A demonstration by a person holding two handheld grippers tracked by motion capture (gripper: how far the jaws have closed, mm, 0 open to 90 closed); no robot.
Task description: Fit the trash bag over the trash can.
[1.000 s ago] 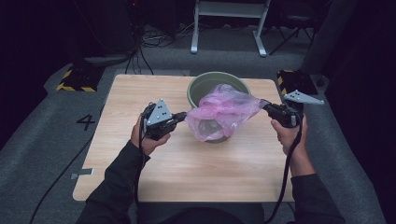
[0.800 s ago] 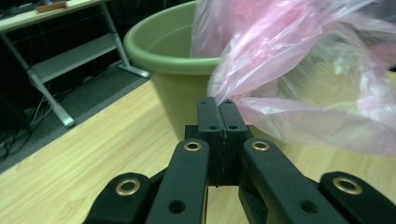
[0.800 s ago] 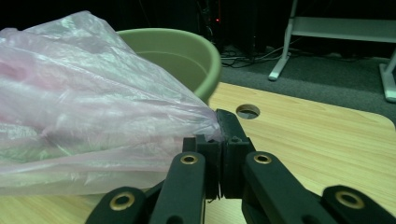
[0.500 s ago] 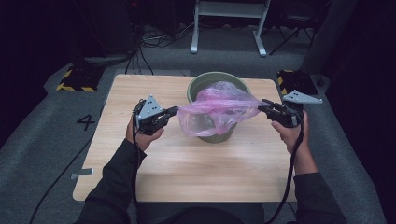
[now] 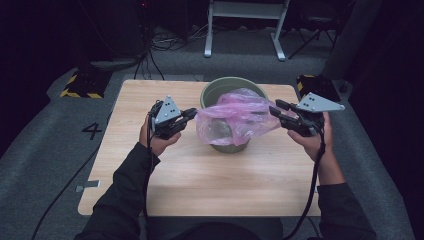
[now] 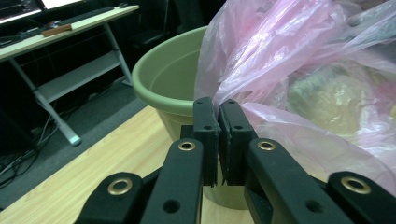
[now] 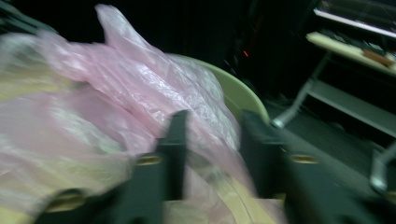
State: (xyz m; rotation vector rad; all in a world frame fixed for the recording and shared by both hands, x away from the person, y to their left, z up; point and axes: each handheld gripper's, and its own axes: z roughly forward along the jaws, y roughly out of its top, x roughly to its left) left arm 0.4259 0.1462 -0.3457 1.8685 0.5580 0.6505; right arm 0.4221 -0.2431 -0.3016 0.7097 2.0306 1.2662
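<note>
Here, a pink bag (image 5: pixel 235 117) is shown draped over a green pot (image 5: pixel 231 92) at the far middle of the table (image 5: pixel 200 180). The left gripper (image 6: pixel 218 122) is closed on the bag's edge. The right gripper (image 7: pixel 212 140) is spread wide, with film lying loose between its jaws. A tear is judged possible if the thin film is stretched from one side alone; the pot could also be tipped by the pull.
</note>
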